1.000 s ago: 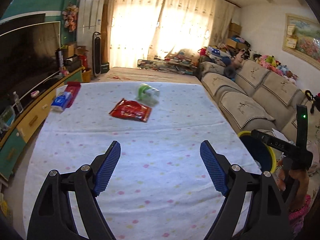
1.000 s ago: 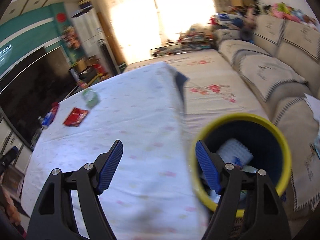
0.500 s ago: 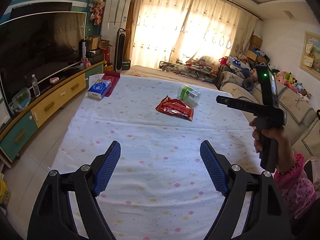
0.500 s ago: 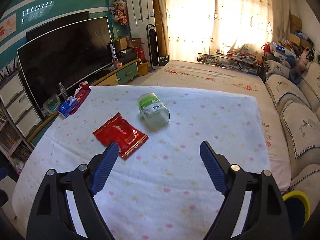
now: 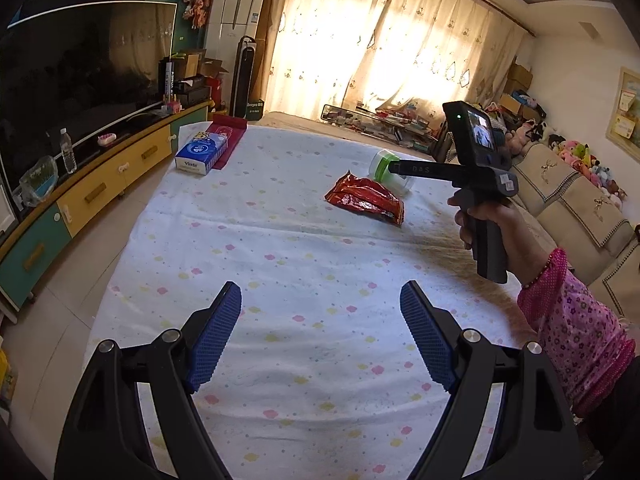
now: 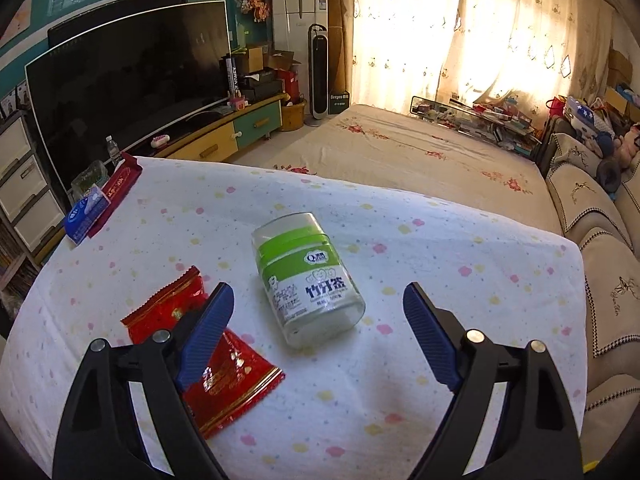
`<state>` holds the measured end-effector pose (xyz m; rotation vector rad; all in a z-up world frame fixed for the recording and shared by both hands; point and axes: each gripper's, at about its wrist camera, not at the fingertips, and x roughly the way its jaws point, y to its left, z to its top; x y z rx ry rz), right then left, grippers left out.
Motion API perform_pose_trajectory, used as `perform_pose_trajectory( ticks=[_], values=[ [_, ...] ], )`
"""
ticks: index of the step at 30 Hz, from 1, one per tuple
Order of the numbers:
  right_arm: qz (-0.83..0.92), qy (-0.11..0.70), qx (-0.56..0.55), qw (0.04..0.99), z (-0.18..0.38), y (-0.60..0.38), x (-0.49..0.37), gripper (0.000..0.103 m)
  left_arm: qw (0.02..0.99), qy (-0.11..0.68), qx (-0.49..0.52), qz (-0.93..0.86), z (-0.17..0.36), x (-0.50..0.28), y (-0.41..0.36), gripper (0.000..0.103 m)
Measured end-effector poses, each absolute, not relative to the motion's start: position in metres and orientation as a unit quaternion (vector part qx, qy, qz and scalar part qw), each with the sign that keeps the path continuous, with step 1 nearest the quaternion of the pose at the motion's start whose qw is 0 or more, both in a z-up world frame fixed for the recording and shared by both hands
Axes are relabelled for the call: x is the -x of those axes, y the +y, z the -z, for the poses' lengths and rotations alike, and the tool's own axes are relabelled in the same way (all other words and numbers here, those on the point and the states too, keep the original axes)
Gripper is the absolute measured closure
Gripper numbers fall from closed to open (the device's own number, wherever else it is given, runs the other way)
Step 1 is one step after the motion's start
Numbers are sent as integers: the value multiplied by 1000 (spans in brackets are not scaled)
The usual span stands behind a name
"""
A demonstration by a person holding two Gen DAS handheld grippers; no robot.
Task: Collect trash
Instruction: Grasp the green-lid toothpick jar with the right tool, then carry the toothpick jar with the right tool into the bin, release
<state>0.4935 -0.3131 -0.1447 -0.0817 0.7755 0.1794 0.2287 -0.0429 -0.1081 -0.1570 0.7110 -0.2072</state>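
Note:
A clear plastic jar (image 6: 308, 280) with a green label lies on its side on the spotted tablecloth (image 6: 440, 264). A crumpled red snack wrapper (image 6: 232, 376) lies flat just left of it. My right gripper (image 6: 318, 292) hovers close over both with its jaws opening; the jar lies just ahead of the gap, untouched, and the left finger covers part of the wrapper. In the left wrist view the jar (image 5: 382, 162) and wrapper (image 5: 364, 198) lie far off, with a hand (image 5: 492, 224) holding the right gripper beside them. My left gripper (image 5: 320, 292) stands open and empty over the near cloth.
A blue tissue pack (image 5: 202, 152) and a dark red box (image 5: 228, 132) sit at the table's far left corner. A TV cabinet (image 5: 100, 184) runs along the left. A beige sofa (image 5: 580, 200) lines the right. A low bed (image 6: 420, 160) lies beyond the table.
The right gripper swung away from the yellow-rimmed bin to over the table and closed in on the jar and wrapper, its jaws widening. The left gripper shifted a little; its jaws kept their width.

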Motion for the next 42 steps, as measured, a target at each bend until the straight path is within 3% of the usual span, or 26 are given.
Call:
perform_pose_trajectory(
  ticks=[9, 10, 12, 18, 31, 42],
  values=[
    [-91, 402, 42, 910, 163, -306, -525, 23, 925, 357, 82, 99, 116, -234, -42, 22],
    [-90, 403, 45, 909, 164, -305, -525, 26, 925, 358, 82, 99, 116, -234, -41, 22],
    [-97, 411, 49, 905, 167, -301, -527, 49, 925, 358, 81, 99, 117, -234, -40, 22],
    [-96, 414, 65, 903, 162, -294, -507, 55, 926, 354, 79, 106, 113, -229, -45, 22],
    [-79, 360, -1, 930, 116, -364, -353, 55, 929, 337, 65, 138, 99, -198, -71, 22],
    [114, 351, -64, 927, 148, -504, -212, 55, 925, 337, 42, 174, 95, -180, -105, 22]
  ],
)
